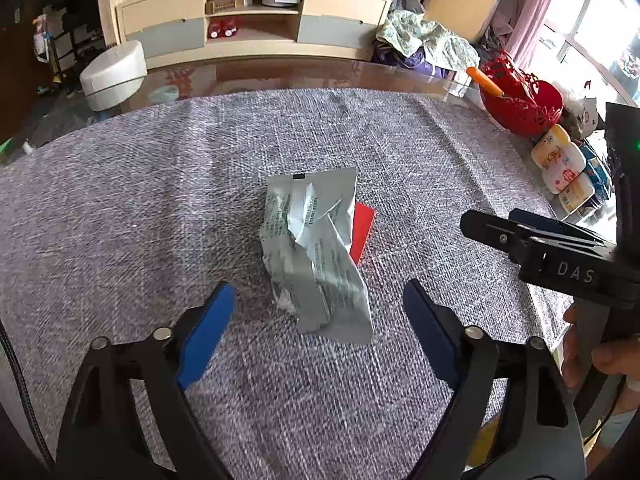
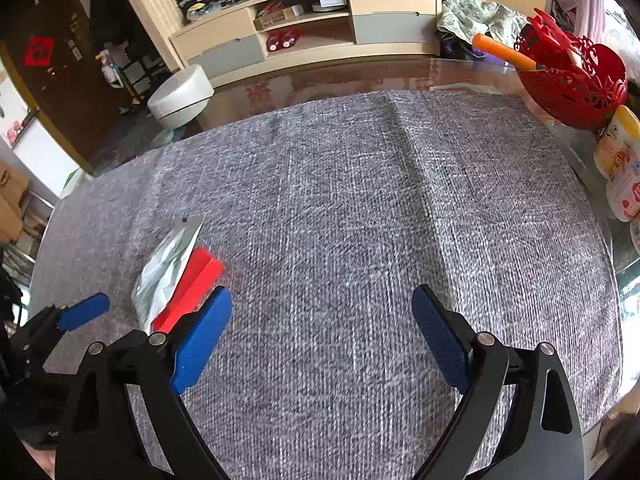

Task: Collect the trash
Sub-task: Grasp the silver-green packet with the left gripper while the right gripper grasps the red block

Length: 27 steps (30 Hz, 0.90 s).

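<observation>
A crumpled silver foil wrapper [image 1: 316,248] lies on the grey cloth, with a red piece [image 1: 363,236] tucked under its right side. My left gripper [image 1: 320,296] is open, its blue pads to either side of the wrapper's near end, just above the cloth. In the right wrist view the wrapper [image 2: 166,268] and the red piece [image 2: 192,290] lie at the lower left, beside my left fingertip. My right gripper [image 2: 322,308] is open and empty over bare cloth. It also shows in the left wrist view [image 1: 492,224] at the right.
A grey woven cloth [image 2: 360,200] covers a round glass table. A red basket [image 2: 572,80] holding an orange-handled tool stands at the far right edge, with several bottles [image 2: 620,168] beside it. A white round stool [image 2: 180,96] and a TV cabinet stand beyond.
</observation>
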### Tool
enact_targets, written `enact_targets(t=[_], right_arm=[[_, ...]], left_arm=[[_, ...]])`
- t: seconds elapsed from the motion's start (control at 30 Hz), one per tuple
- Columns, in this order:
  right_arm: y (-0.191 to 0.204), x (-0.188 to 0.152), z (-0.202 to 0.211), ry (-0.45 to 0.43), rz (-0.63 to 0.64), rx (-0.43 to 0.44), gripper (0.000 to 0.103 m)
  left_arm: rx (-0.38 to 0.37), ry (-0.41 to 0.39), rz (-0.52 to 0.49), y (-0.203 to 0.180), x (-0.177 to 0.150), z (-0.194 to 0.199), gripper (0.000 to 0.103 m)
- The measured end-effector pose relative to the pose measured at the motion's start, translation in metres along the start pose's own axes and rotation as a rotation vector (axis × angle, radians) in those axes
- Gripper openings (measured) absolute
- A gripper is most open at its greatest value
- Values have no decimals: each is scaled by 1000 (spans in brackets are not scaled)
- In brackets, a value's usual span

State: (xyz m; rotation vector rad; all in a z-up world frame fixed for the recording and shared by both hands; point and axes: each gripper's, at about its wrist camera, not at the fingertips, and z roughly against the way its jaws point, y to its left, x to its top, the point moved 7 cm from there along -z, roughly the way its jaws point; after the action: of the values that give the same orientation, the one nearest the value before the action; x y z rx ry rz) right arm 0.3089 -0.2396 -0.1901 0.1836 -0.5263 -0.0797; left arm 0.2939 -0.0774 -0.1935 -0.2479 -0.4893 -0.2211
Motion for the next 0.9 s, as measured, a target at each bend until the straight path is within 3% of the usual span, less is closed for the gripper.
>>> enact_targets(t=[0.07,0.2,0.33,0.4,0.6,0.9], right_arm=[[1,2,-3,2,-1,5,92],[7,4,-9,8,7,14,92],[17,6,-16,17,19,26,92],[24,6,-18,21,25,39,92],[54,6,-25,38,57,86,90],[94,-5,-45,80,87,138,60]], left_arm=[[-15,17,-3,0,-1,-6,71],[-53,45,8,6,-2,-15,47],[-62,42,9,10,-1,-16,42],[-55,37,7,15,0,-15,33],[13,21,24,38,2,-11,32],[48,-4,16,59,2,1,30]])
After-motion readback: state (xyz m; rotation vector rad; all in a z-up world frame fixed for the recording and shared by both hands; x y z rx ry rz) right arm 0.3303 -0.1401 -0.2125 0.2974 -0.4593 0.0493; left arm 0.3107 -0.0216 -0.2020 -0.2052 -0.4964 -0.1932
